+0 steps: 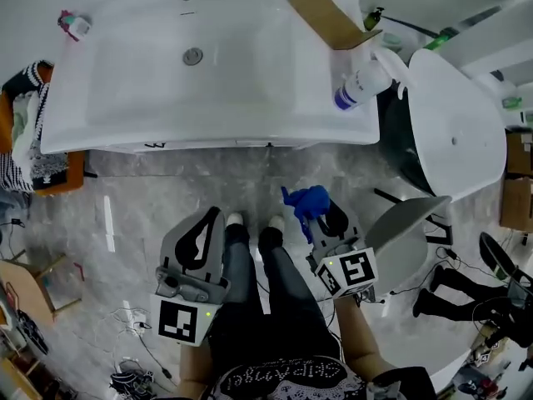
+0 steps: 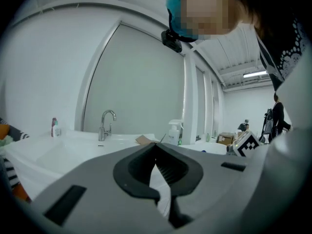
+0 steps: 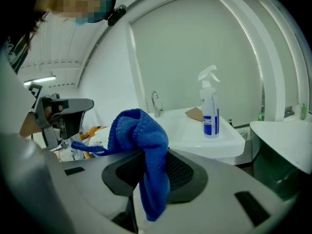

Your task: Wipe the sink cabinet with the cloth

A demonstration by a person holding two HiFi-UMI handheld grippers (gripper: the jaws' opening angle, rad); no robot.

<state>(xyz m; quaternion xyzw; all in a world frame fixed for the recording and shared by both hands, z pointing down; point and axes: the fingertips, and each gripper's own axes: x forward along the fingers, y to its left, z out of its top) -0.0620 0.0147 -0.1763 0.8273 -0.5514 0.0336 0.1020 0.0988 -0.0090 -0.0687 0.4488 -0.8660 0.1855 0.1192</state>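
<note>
In front of the person's feet, the sink cabinet [image 1: 208, 144] ran crosswise, its long axis going from left to right. Both grippers were held low beside the legs and well short of it.

The right gripper [image 1: 327, 223] was clamped on the blue cloth [image 1: 306, 204]. The cloth bunched above the jaws, with one tail hanging down between them [image 3: 146, 150]. From that gripper the cabinet lay ahead and slightly left, at its right end, where a spray bottle [image 3: 210, 108] stood on the rim. This looked like the nearer arm for a first stroke there.

The left gripper [image 2: 157, 167] had its jaws drawn together at the tips with nothing between them. It faced the faucet [image 2: 106, 125] side.

The cabinet's front face was hard to judge. From the head view the basin's overhang covered nearly all of it, and both gripper views showed only the white top. A piece of cardboard [image 1: 329, 15] lay on the far right corner. How much of the cloth's tail was pinched could not be made out.
</note>
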